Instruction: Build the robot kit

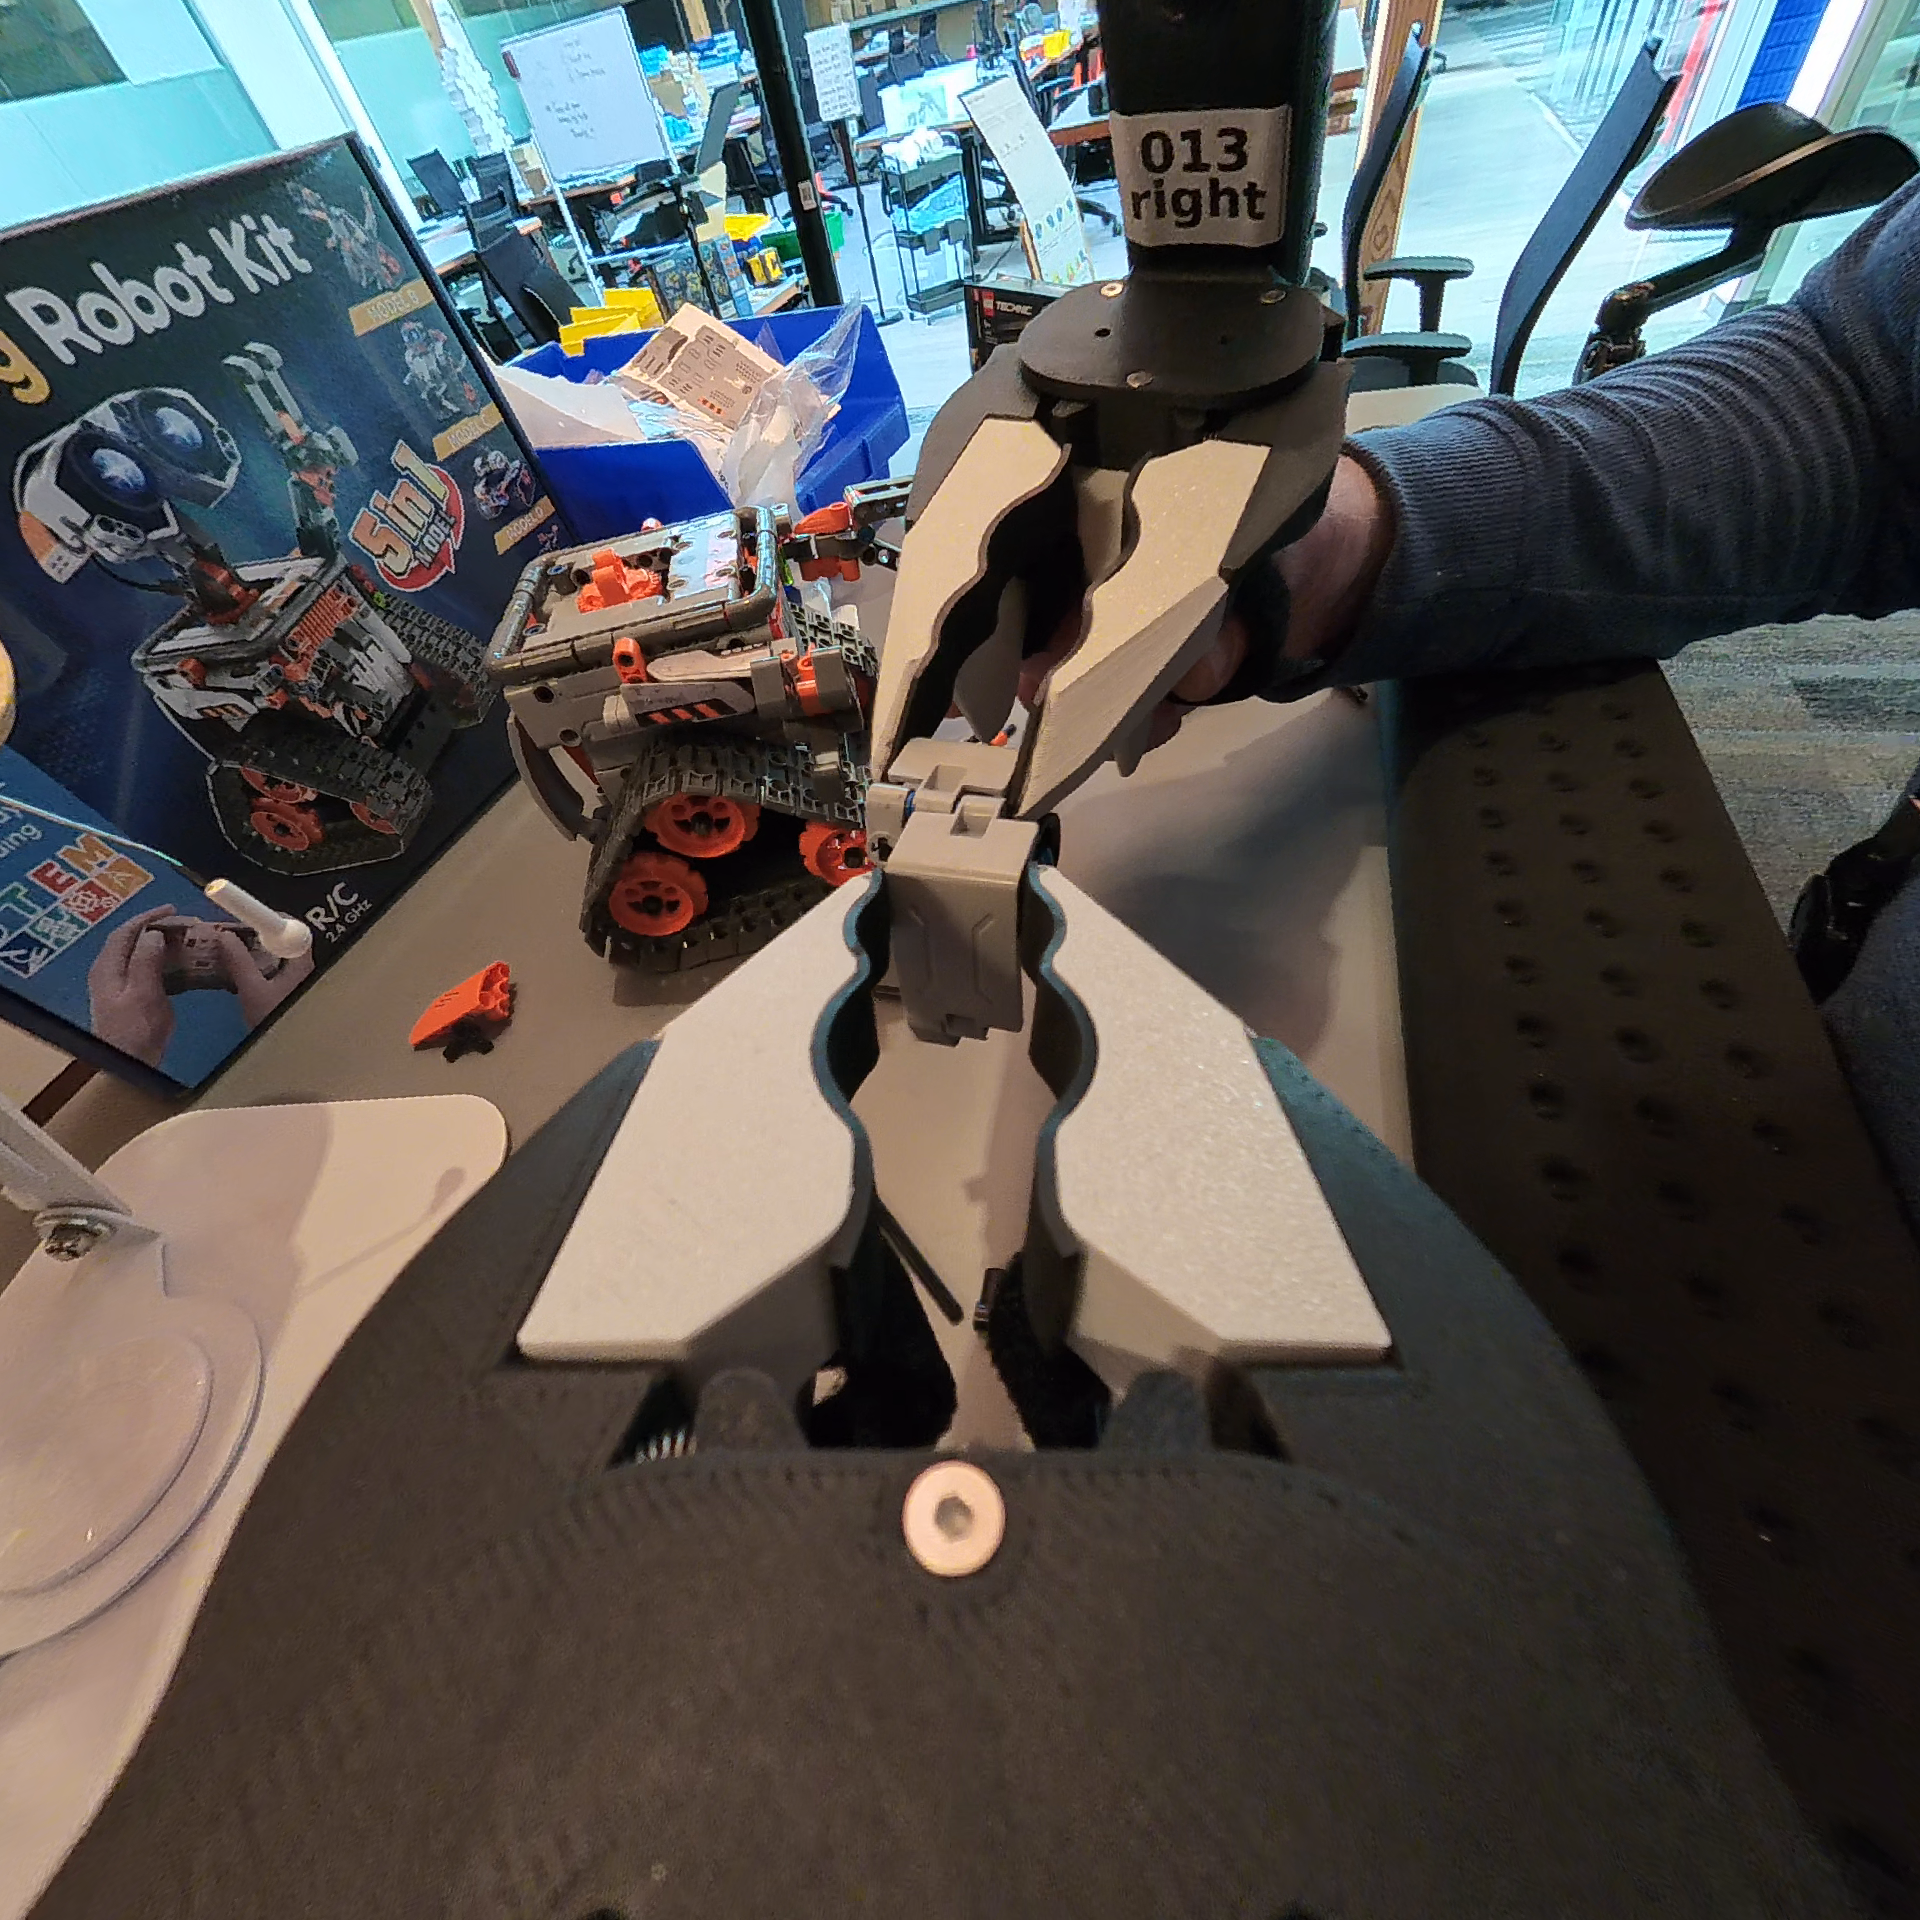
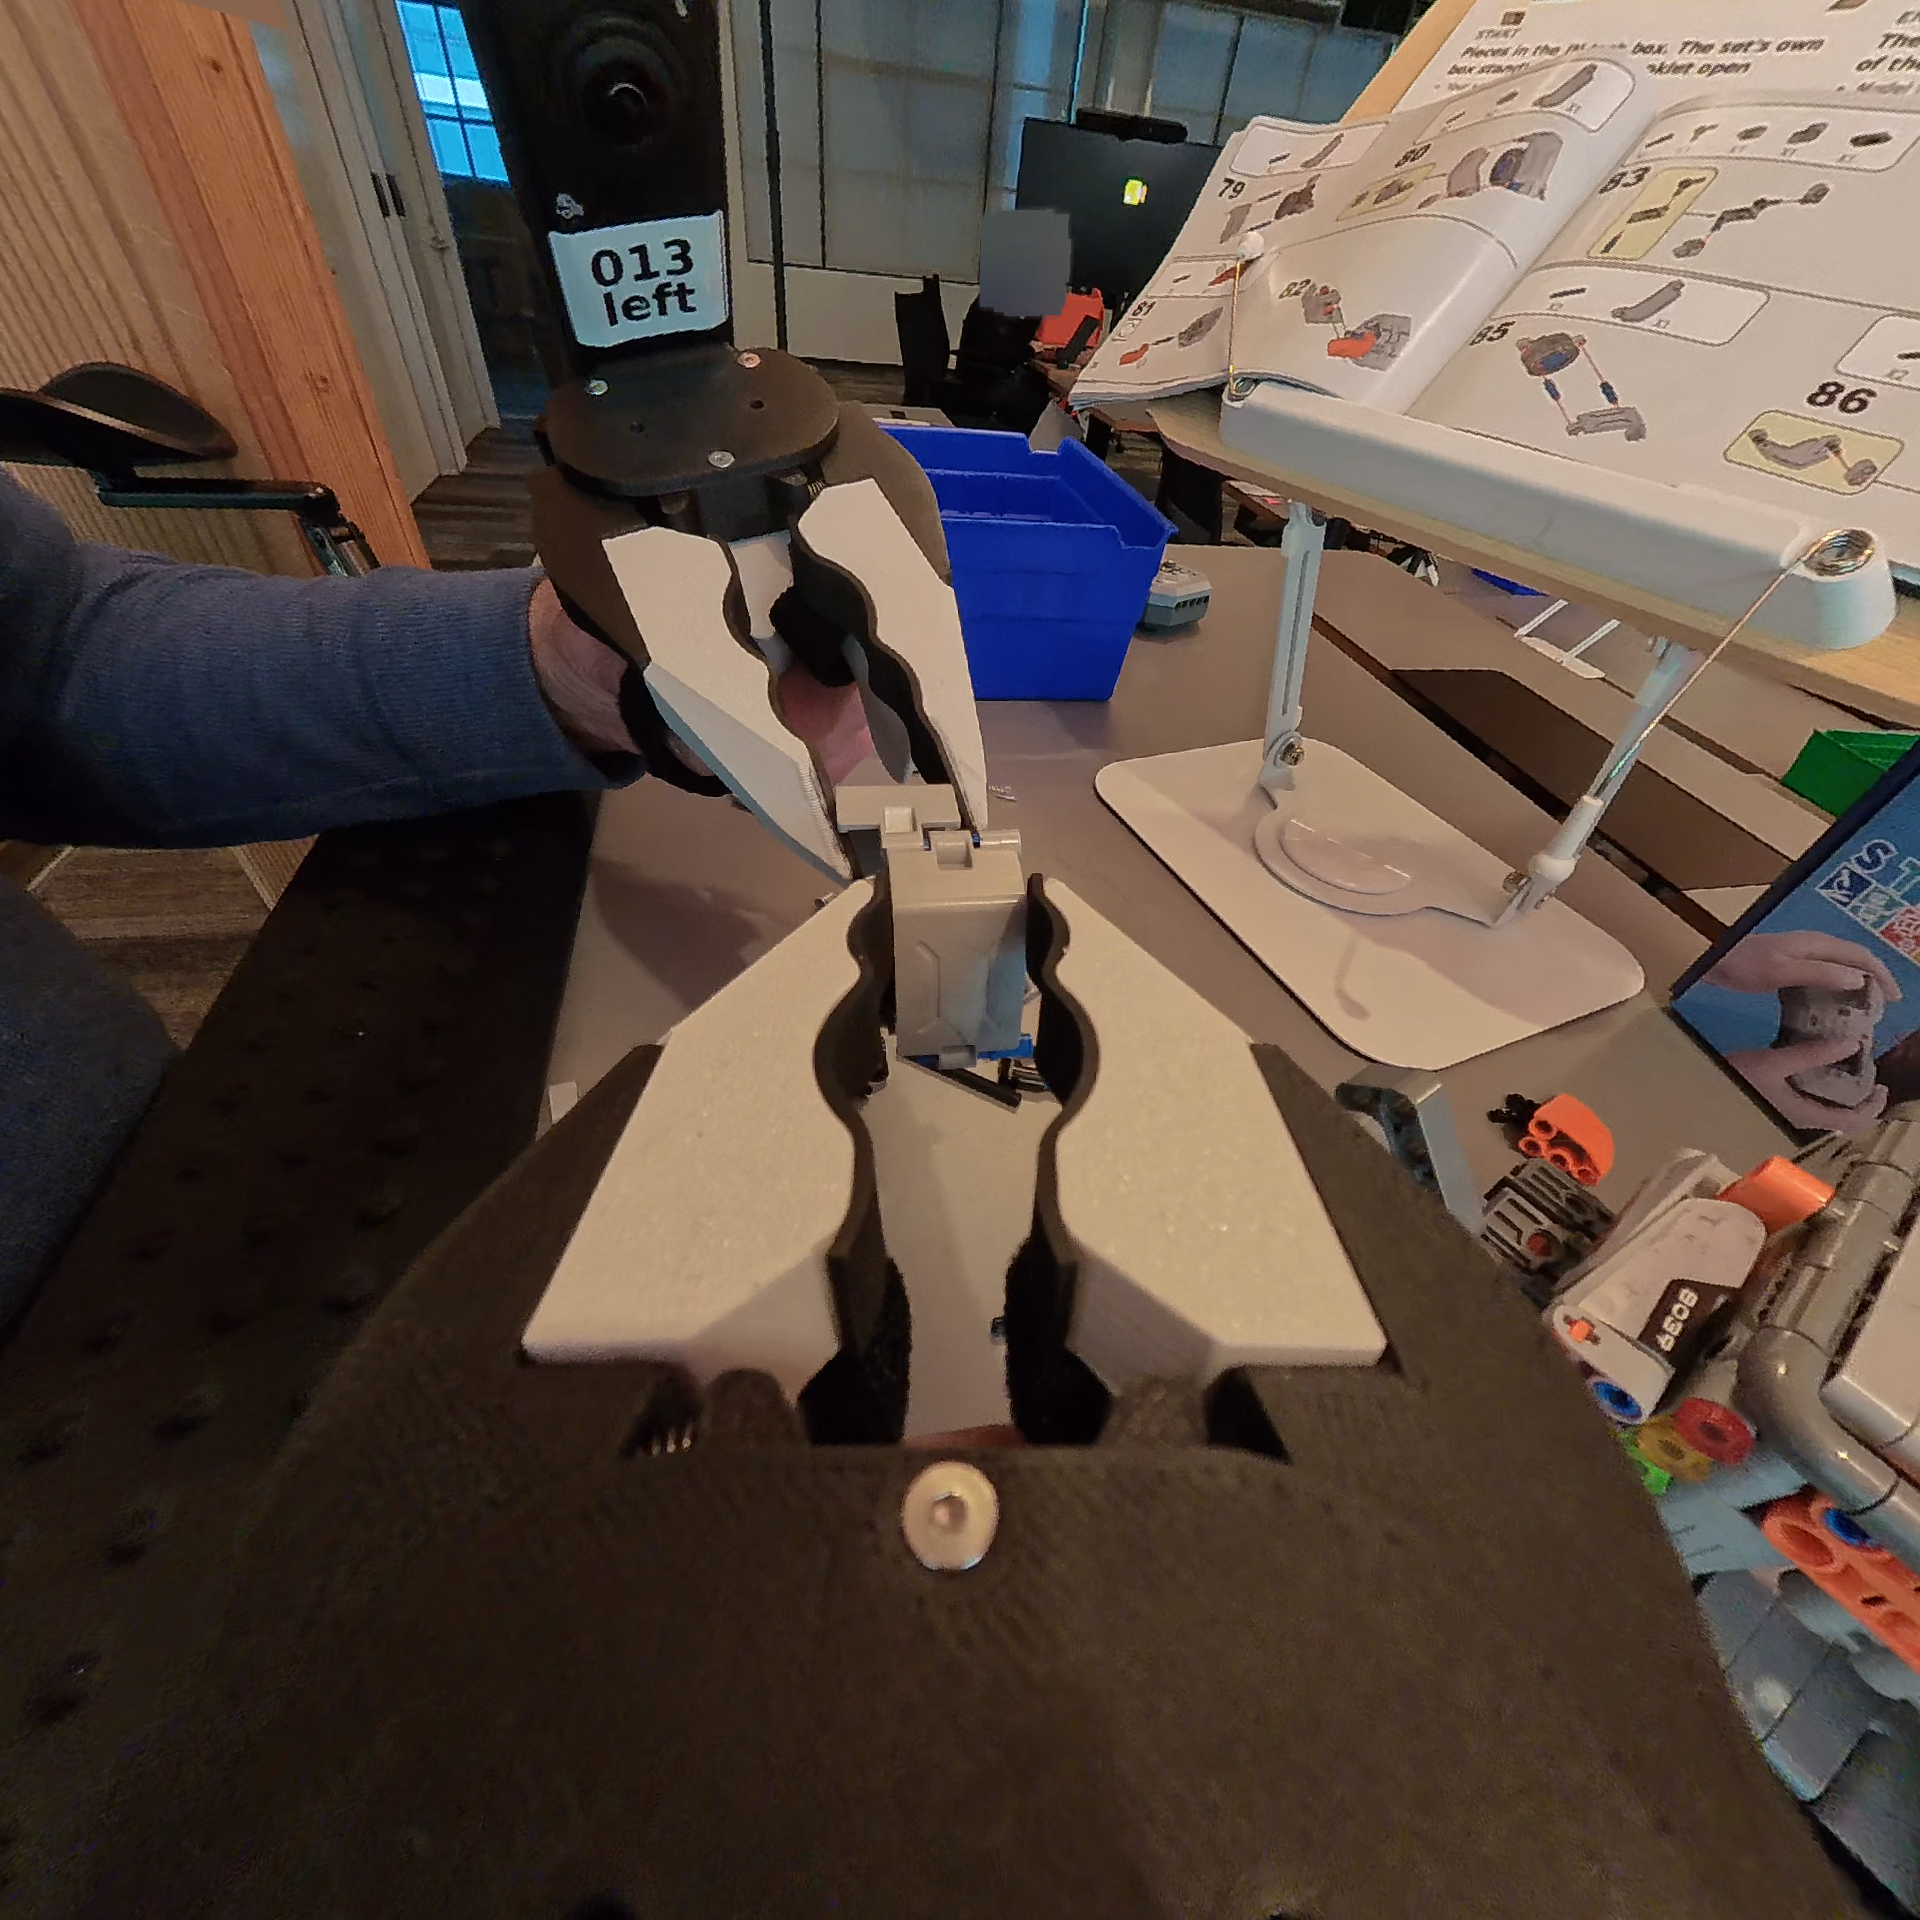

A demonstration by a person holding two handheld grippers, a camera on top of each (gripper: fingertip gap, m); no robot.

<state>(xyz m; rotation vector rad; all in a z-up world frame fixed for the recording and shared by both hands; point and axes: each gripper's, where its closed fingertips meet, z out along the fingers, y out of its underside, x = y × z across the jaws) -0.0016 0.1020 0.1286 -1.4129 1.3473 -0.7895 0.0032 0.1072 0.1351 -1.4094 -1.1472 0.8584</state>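
A hinged grey part (image 1: 951,914) is pinched by both grippers' jaws; at twelve o'clock its joint could be twisted apart.

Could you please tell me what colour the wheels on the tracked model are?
Orange, with dark hubs, on the tracked model; clearest in the left wrist view.

On the bench (image 1: 1195,935) the tracked model (image 1: 707,748) stands before the bin (image 1: 831,416), the kit box (image 1: 208,520) to its left (a loose piece (image 1: 462,1003) in front). Right of it, both claws meet on a hinged part (image 1: 956,914).
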